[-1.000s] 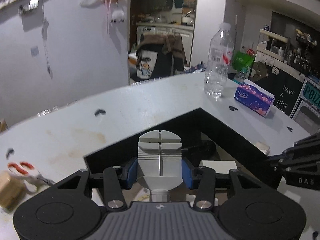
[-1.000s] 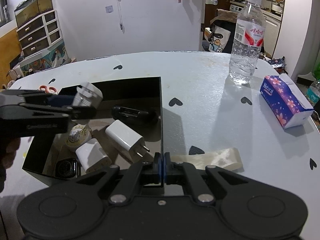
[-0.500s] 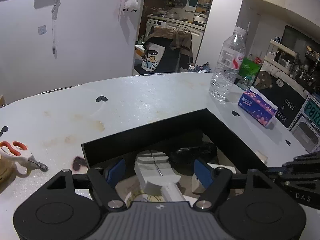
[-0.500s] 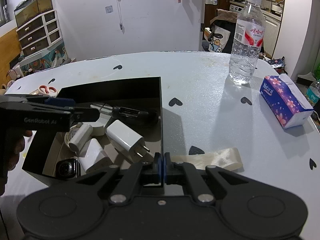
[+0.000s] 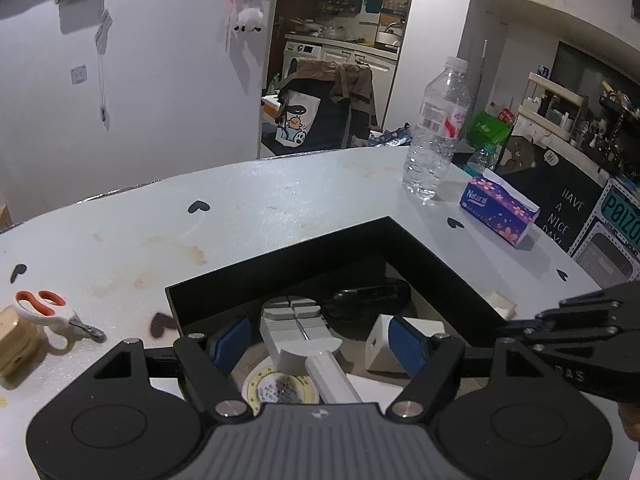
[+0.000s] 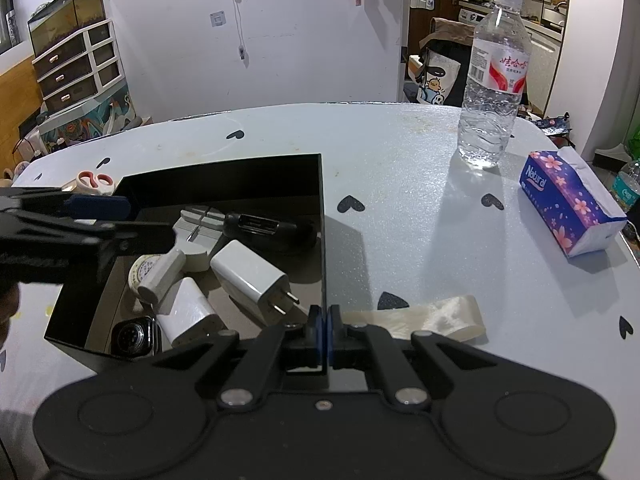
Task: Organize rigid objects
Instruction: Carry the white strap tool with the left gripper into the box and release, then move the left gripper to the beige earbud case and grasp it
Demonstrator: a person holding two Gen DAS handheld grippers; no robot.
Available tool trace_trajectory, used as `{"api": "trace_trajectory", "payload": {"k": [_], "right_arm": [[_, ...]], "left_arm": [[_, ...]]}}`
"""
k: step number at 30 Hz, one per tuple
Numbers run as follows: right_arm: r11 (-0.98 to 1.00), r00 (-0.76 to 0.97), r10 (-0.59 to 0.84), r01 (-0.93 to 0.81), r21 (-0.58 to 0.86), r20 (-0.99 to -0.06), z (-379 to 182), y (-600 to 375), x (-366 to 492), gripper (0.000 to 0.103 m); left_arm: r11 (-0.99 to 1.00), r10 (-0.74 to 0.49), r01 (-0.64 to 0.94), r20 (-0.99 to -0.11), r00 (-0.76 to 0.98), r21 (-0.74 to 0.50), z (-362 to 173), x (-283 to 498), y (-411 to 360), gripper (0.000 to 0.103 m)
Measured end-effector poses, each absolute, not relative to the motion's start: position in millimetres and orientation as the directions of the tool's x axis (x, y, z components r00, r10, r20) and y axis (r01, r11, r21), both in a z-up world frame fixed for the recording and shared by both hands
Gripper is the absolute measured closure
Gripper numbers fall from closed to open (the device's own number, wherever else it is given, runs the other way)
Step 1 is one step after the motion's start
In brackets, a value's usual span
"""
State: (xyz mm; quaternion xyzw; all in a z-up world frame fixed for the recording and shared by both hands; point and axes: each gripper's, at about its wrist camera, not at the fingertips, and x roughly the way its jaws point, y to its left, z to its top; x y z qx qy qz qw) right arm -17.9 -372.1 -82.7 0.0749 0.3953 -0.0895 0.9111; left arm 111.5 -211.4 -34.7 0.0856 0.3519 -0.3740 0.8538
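Note:
A black open box (image 5: 432,256) (image 6: 322,208) sits on the white table. In it lie a grey-white tool with a round slotted head (image 5: 298,326) (image 6: 192,236), a white plug charger (image 6: 250,276), a second white charger (image 6: 188,316), a black device (image 6: 260,230), a round tape measure (image 5: 276,388) and a dark watch (image 6: 132,336). My left gripper (image 5: 320,338) is open above the grey tool and holds nothing. My right gripper (image 6: 323,330) is shut on the box's near right wall.
Scissors with orange handles (image 5: 44,312) (image 6: 94,180) and a tan block (image 5: 14,340) lie left of the box. A water bottle (image 6: 494,76), a purple tissue pack (image 6: 568,208) and a cream strip (image 6: 432,316) are on the table to the right.
My left gripper opened and let the grey tool drop into the box, then drew back a little. My right gripper has kept its hold on the box wall.

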Motion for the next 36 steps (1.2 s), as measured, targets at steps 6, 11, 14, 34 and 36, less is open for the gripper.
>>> {"api": "trace_trajectory", "payload": {"k": [6,11,14,34,36], "right_arm": [[0.972,0.673,-0.103,0.225,0.070,-0.732,-82.8,-372.6,-18.4,0.100],[0.972,0.674,-0.104,0.226,0.071,-0.731,-83.3,-373.2,-18.7,0.100],[0.971,0.674,-0.102,0.227,0.073,-0.732,-83.2,-373.6,-18.9,0.100],[0.971,0.675,-0.105,0.228,0.071,-0.731,-83.2,-374.3,-19.5,0.100],[0.971,0.675,-0.105,0.228,0.071,-0.731,-83.1,-374.5,-19.5,0.100]], "left_arm": [[0.696,-0.572,0.715,-0.652,0.498,-0.064,-23.1,93.0,-205.0,0.019],[0.703,-0.573,0.708,-0.639,0.513,-0.062,-15.5,83.1,-194.6,0.007],[0.712,-0.574,0.700,-0.626,0.528,-0.063,-11.9,77.0,-188.1,0.001],[0.957,-0.273,0.279,-0.582,0.766,-0.080,-21.7,129.1,-85.7,0.000],[0.975,-0.217,0.199,-0.585,0.781,-0.096,-24.8,143.3,-74.2,0.000]]}}
